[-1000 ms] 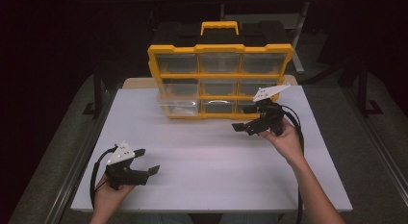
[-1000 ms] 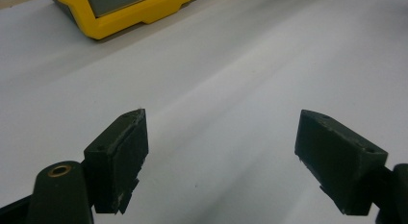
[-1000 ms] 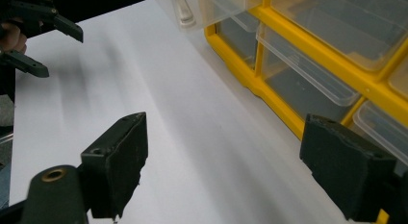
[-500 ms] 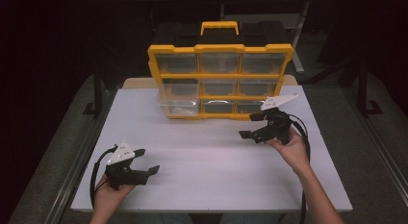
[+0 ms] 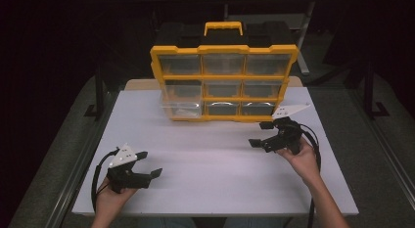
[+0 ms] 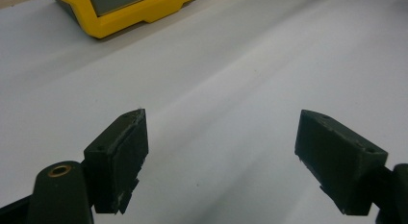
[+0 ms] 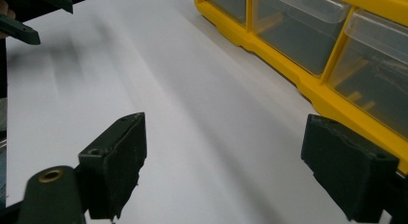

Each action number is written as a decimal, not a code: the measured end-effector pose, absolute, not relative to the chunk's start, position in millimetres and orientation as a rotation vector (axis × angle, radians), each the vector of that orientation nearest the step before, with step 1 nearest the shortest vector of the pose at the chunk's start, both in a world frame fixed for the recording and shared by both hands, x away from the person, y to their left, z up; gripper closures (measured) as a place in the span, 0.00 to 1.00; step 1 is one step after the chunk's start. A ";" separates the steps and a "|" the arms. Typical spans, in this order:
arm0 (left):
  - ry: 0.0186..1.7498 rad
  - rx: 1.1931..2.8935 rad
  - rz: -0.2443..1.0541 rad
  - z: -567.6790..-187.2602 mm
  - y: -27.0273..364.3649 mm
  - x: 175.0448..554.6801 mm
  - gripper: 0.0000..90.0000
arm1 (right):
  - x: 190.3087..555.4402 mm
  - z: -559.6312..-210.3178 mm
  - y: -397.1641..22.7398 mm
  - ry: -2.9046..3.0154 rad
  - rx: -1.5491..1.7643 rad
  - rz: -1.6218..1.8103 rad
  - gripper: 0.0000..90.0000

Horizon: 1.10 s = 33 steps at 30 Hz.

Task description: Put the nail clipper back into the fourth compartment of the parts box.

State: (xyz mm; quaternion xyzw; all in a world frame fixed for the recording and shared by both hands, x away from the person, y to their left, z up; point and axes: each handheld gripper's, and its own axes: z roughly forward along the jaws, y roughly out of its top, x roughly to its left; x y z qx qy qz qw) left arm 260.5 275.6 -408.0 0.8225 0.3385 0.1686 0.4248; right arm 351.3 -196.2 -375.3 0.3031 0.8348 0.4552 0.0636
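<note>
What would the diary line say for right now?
left tool: open, empty, low over white table | right tool: open, empty, beside yellow plastic organiser box with clear compartments, apart from it

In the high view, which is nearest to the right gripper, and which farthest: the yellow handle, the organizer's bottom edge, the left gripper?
1. organizer's bottom edge, just beyond the right gripper.
2. left gripper, across the table at the near left.
3. yellow handle, at the organizer's top, far back.

White table top (image 5: 210, 154) lies under left gripper (image 5: 152, 163) and right gripper (image 5: 257, 133), bare betw. them. Wood board edge (image 5: 139, 84) shows at far side, well ahead of left gripper. Grey floor (image 5: 372, 140) approx. right of right gripper.
</note>
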 end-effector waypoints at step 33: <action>0.852 2.070 0.426 -410.8 278.7 261.9 0.21 | 326.5 -399.1 -220.3 2.483 0.991 1.373 0.16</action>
